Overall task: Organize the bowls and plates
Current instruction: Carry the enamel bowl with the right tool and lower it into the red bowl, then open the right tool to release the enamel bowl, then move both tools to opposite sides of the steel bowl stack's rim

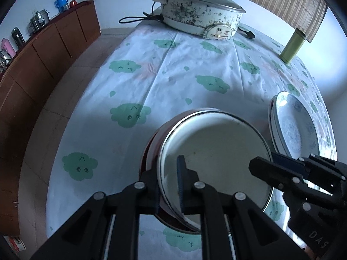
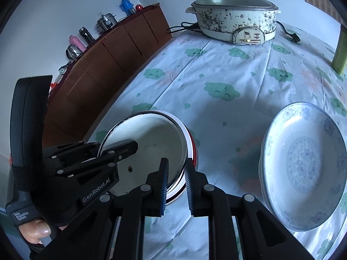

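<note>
A white enamel bowl (image 1: pixel 216 149) sits nested in a red bowl (image 1: pixel 149 149) near the table's front edge. My left gripper (image 1: pixel 171 186) is shut on the near-left rims of this stack, one finger inside and one outside. My right gripper (image 2: pixel 176 186) is shut on the stack's right rims (image 2: pixel 184 162). It shows in the left wrist view (image 1: pixel 271 169) at the bowl's right side. The enamel bowl (image 2: pixel 149 145) also shows in the right wrist view. A stack of blue-patterned white plates (image 2: pixel 303 164) lies to the right, also in the left wrist view (image 1: pixel 290 125).
A lidded electric pot (image 1: pixel 201 13) with a black cord stands at the table's far end. A green cylinder (image 1: pixel 291 47) stands at the far right. The cloud-print tablecloth (image 1: pixel 173 75) covers the table. A brown sideboard (image 1: pixel 43 54) with flasks runs along the left wall.
</note>
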The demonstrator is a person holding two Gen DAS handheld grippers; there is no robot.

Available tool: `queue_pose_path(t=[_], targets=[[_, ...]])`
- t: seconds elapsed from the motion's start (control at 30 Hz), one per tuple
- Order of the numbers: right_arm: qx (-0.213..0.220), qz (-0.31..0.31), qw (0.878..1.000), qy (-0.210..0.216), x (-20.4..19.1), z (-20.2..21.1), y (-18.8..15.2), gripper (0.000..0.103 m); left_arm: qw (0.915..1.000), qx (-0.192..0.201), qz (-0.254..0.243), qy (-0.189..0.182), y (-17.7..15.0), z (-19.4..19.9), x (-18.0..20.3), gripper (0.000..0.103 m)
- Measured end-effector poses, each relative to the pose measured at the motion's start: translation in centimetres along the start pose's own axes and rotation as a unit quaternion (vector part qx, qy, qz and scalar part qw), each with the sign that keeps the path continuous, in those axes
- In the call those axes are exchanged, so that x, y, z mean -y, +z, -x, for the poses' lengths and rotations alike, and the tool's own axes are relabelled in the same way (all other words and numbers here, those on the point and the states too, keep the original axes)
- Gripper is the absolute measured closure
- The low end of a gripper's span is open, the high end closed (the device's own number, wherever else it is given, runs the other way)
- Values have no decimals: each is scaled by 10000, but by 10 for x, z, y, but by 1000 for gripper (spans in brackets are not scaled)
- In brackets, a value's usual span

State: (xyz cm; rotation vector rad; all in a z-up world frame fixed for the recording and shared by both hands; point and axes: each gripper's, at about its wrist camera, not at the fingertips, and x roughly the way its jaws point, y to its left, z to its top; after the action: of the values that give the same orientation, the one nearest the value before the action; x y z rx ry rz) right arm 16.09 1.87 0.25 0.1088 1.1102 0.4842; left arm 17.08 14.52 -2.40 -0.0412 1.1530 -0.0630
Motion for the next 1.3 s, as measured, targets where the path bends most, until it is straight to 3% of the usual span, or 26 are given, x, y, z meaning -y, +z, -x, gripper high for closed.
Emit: queue_pose_path(t=[0.27, 0.5, 0.6, 0.67, 0.73, 0.8, 1.07, 1.3], targets=[[208, 72, 9997, -109, -1, -1, -2, 86, 9996, 235, -37, 135, 0, 0, 3, 93], [609, 177, 9978, -209, -1, 0, -11, 86, 9969, 726, -168, 247, -4, 3, 7, 92], [955, 247, 9950, -120, -1, 2, -19, 85, 9961, 868, -128, 117, -6, 3, 4, 82], [1208, 298, 9922, -19, -2, 4, -23, 85, 9958, 915, -102, -30, -8, 1, 3, 67], [1369, 327, 9900, 78, -3, 4, -27, 85, 9951, 971, -143, -77, -10, 0, 6, 61], [1455, 304, 9889, 26, -2, 2, -29, 85, 9947, 1003, -245, 4, -11, 1, 10, 59], [1604, 235, 9867, -85, 8, 2, -30, 85, 9939, 1030, -252, -291, -9, 4, 10, 43], [1655, 183, 9860, 81, 13, -1, -33, 85, 9886, 1185, -147, -913, -5, 8, -1, 39]])
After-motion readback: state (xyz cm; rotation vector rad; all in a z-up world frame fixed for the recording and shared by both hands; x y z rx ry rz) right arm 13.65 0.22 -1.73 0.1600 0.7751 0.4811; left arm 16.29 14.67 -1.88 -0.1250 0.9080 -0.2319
